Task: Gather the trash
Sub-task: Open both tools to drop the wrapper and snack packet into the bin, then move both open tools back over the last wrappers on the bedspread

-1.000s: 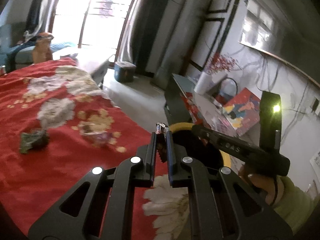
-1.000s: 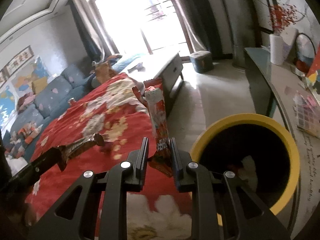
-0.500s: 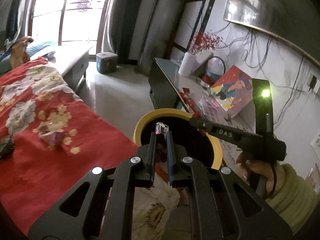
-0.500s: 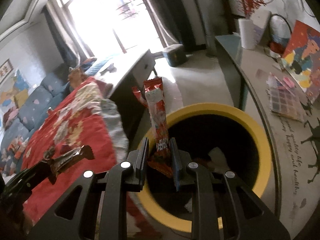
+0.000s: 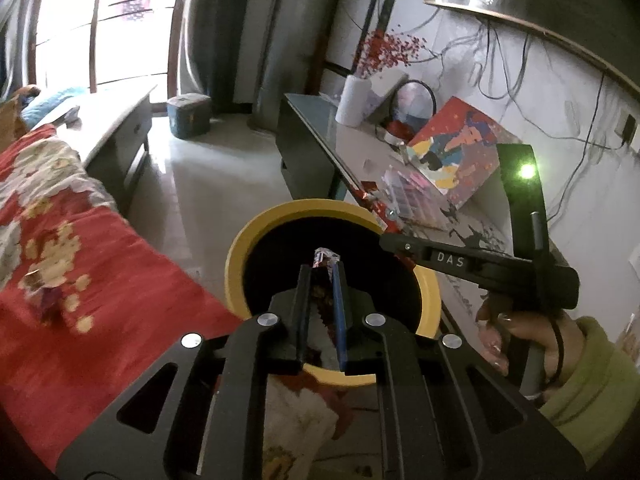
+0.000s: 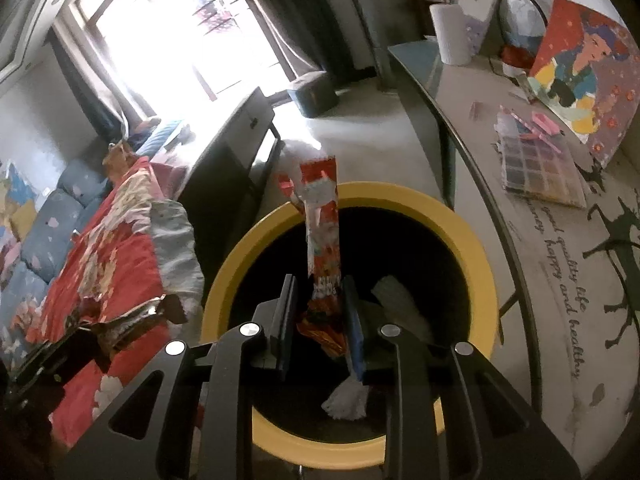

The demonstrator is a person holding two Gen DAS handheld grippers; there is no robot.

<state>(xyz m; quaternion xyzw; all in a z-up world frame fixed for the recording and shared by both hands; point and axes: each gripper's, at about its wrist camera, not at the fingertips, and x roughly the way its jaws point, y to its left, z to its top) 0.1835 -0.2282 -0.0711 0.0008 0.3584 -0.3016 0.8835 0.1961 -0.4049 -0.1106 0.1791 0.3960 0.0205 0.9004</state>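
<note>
My right gripper has just been opening over the bin — the red wrapper stands loose between its jaws (not dropped yet). My left gripper came over the bin too, still clamped on its wrapper. That release is next, I'd say.

A yellow-rimmed bin with a dark inside stands on the floor between the bed and the counter; white crumpled paper lies in it. A long red-and-white snack wrapper stands nearly upright over the bin's mouth, its lower end between the right tool's jaws, which have just been opening. A small dark wrapper, shiny at its tip, is pinched in the left tool above the bin's opening.
</note>
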